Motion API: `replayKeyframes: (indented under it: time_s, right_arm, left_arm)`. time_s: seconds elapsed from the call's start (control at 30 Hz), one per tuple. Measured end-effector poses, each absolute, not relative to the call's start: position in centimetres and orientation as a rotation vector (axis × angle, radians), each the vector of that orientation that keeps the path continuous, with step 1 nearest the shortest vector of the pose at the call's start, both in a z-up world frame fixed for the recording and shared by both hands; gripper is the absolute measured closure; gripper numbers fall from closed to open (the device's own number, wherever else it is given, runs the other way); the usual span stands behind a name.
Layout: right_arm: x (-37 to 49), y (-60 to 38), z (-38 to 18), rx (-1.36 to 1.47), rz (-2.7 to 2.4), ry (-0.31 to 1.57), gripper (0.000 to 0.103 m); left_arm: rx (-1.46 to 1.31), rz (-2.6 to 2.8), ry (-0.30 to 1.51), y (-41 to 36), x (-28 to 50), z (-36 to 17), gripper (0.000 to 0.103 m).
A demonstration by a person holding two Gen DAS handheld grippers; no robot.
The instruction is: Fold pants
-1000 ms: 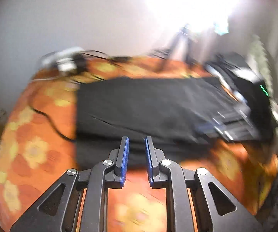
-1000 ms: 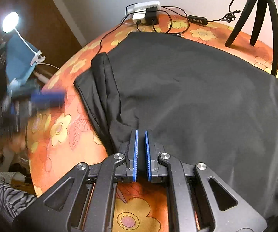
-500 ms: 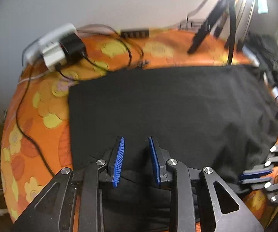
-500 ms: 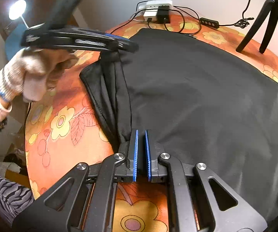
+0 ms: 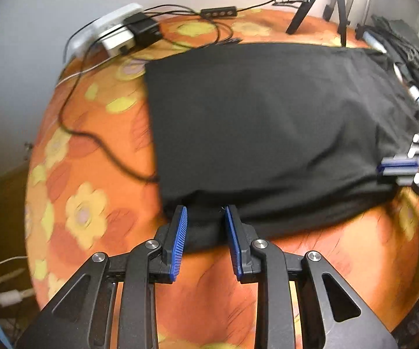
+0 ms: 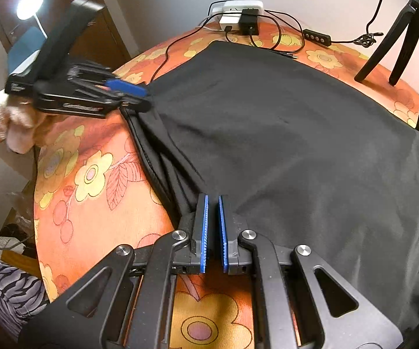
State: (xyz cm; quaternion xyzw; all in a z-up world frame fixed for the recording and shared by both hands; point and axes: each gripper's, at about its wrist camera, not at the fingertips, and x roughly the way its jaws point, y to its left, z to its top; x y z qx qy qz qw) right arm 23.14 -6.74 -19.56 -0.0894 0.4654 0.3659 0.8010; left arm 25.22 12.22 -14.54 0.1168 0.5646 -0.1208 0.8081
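The right gripper (image 6: 212, 226) is clamped on the pants (image 6: 282, 133) edge. Only its view shows the gloved hand (image 6: 2, 122) — the left gripper (image 5: 205, 232) straddles the hem, unclenched.

Home room: flowered orange tablecloth (image 6: 98, 174), wooden door (image 6: 101, 40), desk lamp (image 6: 30, 1).

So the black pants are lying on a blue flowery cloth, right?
Not quite. The black pants are lying on an orange flowery cloth, not a blue one. The right wrist view shows it clearly; only the jaws' pads are blue.
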Motion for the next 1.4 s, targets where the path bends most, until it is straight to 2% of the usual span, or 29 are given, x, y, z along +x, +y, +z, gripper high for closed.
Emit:
replayKeyframes:
  time_s: [0.1, 0.27, 0.3, 0.33, 0.37, 0.4, 0.43, 0.5, 0.8, 0.9, 1.13, 1.17, 1.2, 1.23, 1.27, 1.3, 1.33, 1.37, 1.4]
  right_arm:
    - [22.8, -7.0, -19.4, -0.203, 0.780, 0.999, 0.095]
    - [22.0, -8.3, -18.9, -0.199, 0.768, 1.004, 0.095]
    - [21.8, -8.5, -18.8, -0.199, 0.766, 1.001, 0.095]
    - [21.5, -8.7, -18.6, -0.197, 0.765, 0.997, 0.095]
    - [21.3, -8.9, -18.5, -0.200, 0.763, 0.994, 0.094]
    - [21.1, -9.0, -18.4, -0.205, 0.759, 0.994, 0.090]
    - [20.9, -9.1, -18.3, -0.209, 0.758, 0.990, 0.081]
    - [20.6, -9.5, -18.1, -0.208, 0.757, 0.984, 0.071]
    - [20.4, -11.3, -16.6, -0.162, 0.735, 0.949, 0.070]
    - [20.3, -10.2, -16.3, -0.168, 0.747, 0.930, 0.060]
    - [20.0, -7.2, -17.4, -0.271, 0.750, 0.926, 0.059]
    - [19.9, -7.0, -17.5, -0.281, 0.749, 0.930, 0.059]
    - [19.9, -6.9, -17.7, -0.289, 0.747, 0.932, 0.059]
    - [19.9, -6.7, -17.9, -0.299, 0.745, 0.934, 0.059]
    - [19.8, -6.6, -18.1, -0.309, 0.740, 0.932, 0.060]
    - [19.8, -6.4, -18.3, -0.328, 0.724, 0.931, 0.064]
    - [19.9, -6.2, -18.5, -0.341, 0.713, 0.937, 0.079]
    - [20.0, -6.1, -18.8, -0.351, 0.706, 0.945, 0.087]
    - [20.0, -6.2, -18.8, -0.349, 0.705, 0.946, 0.091]
  left_arm:
    - [0.260, -0.227, 1.194, 13.0, 24.6, -14.5, 0.078]
    - [0.068, -0.215, 1.108, 14.8, 23.9, -13.7, 0.077]
    - [0.035, -0.223, 1.092, 14.9, 23.6, -13.7, 0.072]
    - [0.007, -0.223, 1.078, 15.0, 23.6, -13.8, 0.063]
    - [-0.013, -0.220, 1.070, 14.9, 23.6, -13.9, 0.060]
    - [-0.042, -0.218, 1.058, 15.0, 23.5, -14.0, 0.059]
    - [-0.067, -0.216, 1.048, 15.1, 23.5, -14.1, 0.059]
    - [-0.102, -0.215, 1.030, 15.1, 24.0, -14.2, 0.059]
    - [-0.287, -0.175, 0.916, 18.1, 23.3, -12.8, 0.058]
    - [-0.347, -0.175, 0.928, 18.9, 23.6, -13.6, 0.058]
    - [-0.302, -0.176, 0.965, 17.6, 24.3, -15.2, 0.058]
    - [-0.291, -0.178, 0.962, 17.4, 24.3, -15.3, 0.059]
    - [-0.284, -0.181, 0.957, 17.3, 24.4, -15.4, 0.069]
    - [-0.273, -0.180, 0.956, 17.1, 24.4, -15.5, 0.084]
    - [-0.263, -0.173, 0.957, 17.0, 24.4, -15.6, 0.090]
    - [-0.254, -0.166, 0.957, 16.9, 24.4, -15.6, 0.093]
    - [-0.248, -0.163, 0.953, 16.9, 24.4, -15.5, 0.096]
    - [-0.245, -0.164, 0.946, 17.0, 24.2, -15.4, 0.097]
    - [-0.243, -0.166, 0.936, 17.0, 24.0, -15.1, 0.098]
